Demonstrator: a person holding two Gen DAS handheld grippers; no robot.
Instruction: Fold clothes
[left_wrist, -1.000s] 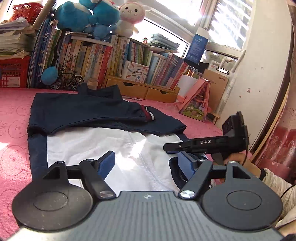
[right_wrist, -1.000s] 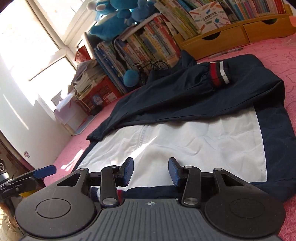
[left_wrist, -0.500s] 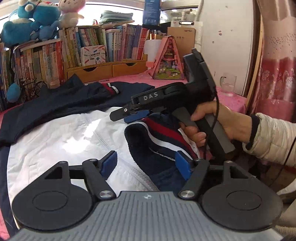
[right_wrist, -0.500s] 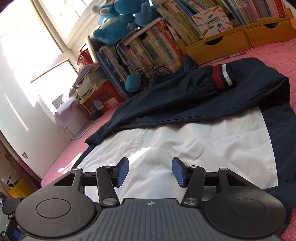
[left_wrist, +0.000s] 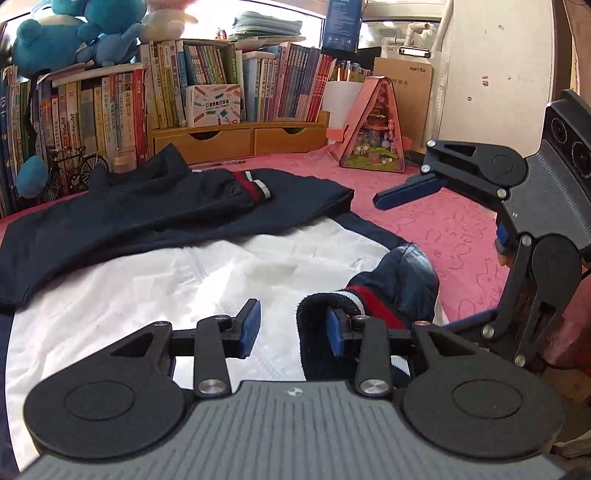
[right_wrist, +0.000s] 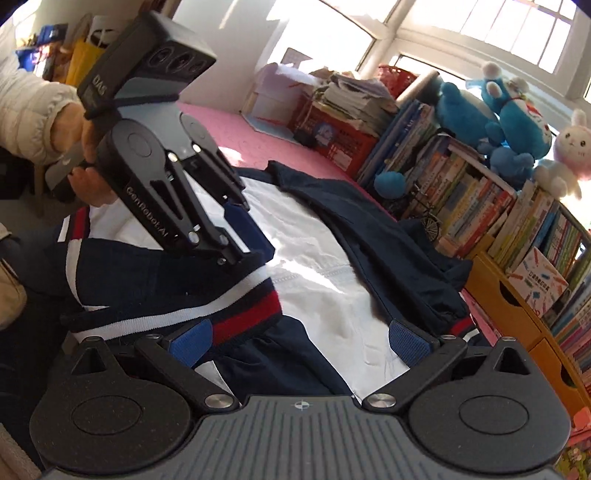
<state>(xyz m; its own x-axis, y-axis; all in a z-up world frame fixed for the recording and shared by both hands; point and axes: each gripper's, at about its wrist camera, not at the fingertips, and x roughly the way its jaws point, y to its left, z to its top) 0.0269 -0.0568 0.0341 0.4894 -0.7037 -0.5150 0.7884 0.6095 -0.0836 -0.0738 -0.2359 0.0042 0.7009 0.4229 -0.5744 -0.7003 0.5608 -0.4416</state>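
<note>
The left gripper (left_wrist: 291, 326) stands spread, its right pad inside the striped cuff (left_wrist: 354, 299) of the jacket (left_wrist: 155, 280), not pinching it. The right gripper (right_wrist: 301, 339) is spread wide above the hem (right_wrist: 177, 310). The jacket lies on the pink bed (left_wrist: 443, 229). If the left gripper lifts without closing, I think the cuff slips off.

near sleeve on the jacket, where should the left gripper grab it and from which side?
Take the near sleeve at its striped ribbed cuff, probably the firmest edge. The cuff stands raised off the white panel, with one pad of the open left gripper already against it. Come from the hem side, along the sleeve, and close across the cuff's thickness.
</note>
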